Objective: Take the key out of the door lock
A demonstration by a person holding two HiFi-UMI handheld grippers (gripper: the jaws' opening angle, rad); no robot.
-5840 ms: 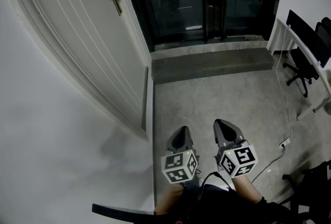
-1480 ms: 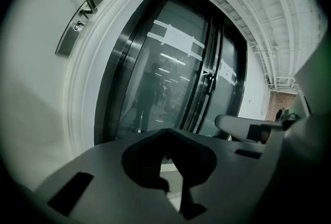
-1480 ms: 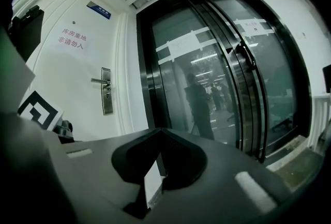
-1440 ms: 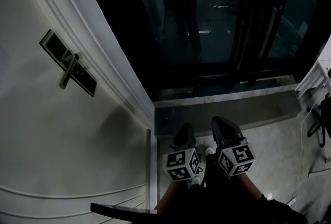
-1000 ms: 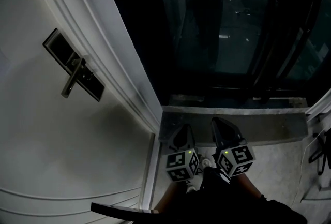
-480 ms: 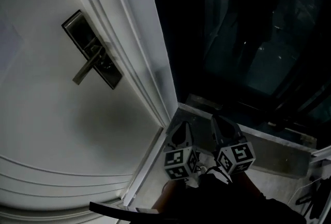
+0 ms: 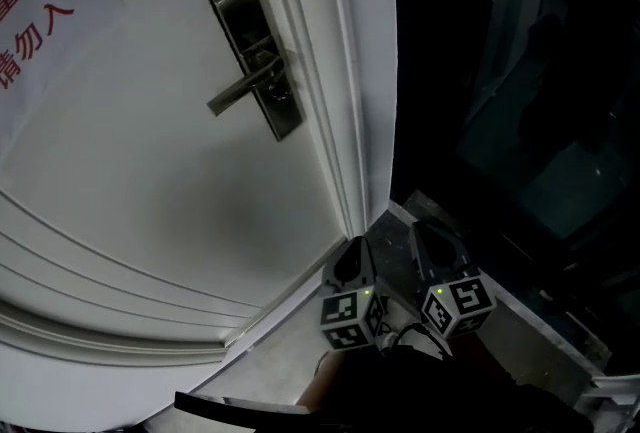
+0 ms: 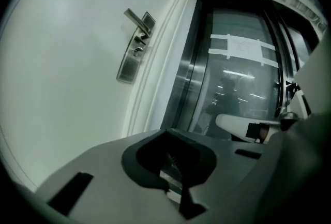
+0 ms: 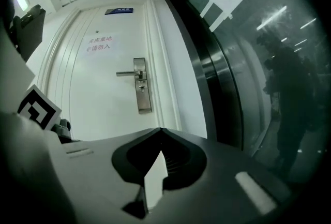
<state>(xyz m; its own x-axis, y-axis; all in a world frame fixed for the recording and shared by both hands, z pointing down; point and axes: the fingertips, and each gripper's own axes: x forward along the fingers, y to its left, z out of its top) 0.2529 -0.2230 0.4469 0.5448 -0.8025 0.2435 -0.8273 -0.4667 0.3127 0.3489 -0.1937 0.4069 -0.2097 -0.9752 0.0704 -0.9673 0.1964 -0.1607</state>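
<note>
Your left hand-held gripper (image 7: 350,259) and right hand-held gripper (image 7: 432,243) sit side by side low in the head view, each with its cube of square markers towards you. They are over the grey concrete floor (image 7: 270,361), near the foot of the door frame.

Left hand-held gripper: in its own view the jaws are closed together, with nothing between them. Right hand-held gripper: jaws likewise closed tip to tip and empty.

The white panelled door (image 7: 150,171) is shut and fills the left of the head view. The brushed-metal lock plate (image 7: 255,56) is mounted close to the door's right edge, and its straight metal lever handle (image 7: 240,93) points away from that edge. A small round keyhole fitting (image 7: 281,94) sits on the plate just below the lever. At this range the key cannot be made out separately from that fitting.

Both hand-held grippers are well apart from the lock plate and touch nothing. A white paper notice with red characters (image 7: 30,11) is stuck on the door to the left of the plate. A dark glass panel (image 7: 520,121) stands to the right of the frame.
</note>
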